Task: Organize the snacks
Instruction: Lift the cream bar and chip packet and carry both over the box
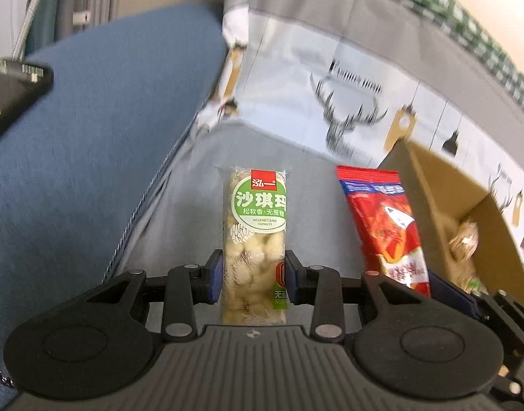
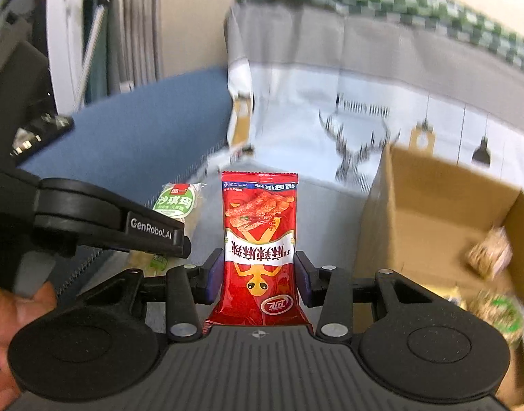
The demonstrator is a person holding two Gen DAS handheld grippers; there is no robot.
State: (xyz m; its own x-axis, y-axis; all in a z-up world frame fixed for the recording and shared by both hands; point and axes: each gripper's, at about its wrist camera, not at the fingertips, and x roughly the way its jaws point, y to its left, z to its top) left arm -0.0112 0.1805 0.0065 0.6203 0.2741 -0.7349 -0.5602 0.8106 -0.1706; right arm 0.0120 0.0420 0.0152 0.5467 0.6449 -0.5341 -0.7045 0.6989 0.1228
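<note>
My left gripper (image 1: 254,277) is shut on a clear-wrapped sachima bar with a green label (image 1: 253,239), held upright above the grey sofa seat. My right gripper (image 2: 259,274) is shut on a red spicy-strip packet (image 2: 260,250). In the left wrist view the red packet (image 1: 385,226) hangs to the right, beside the open cardboard box (image 1: 433,185). In the right wrist view the sachima bar (image 2: 174,205) shows at left behind the left gripper's body, and the box (image 2: 429,205) stands at right with a few wrapped snacks (image 2: 489,251) inside.
A blue sofa armrest (image 1: 101,120) rises at left. A deer-print cushion cover (image 1: 347,102) lines the sofa back behind the seat. A green checked cloth (image 2: 382,0) lies along the top. A hand (image 2: 19,308) holds the left gripper.
</note>
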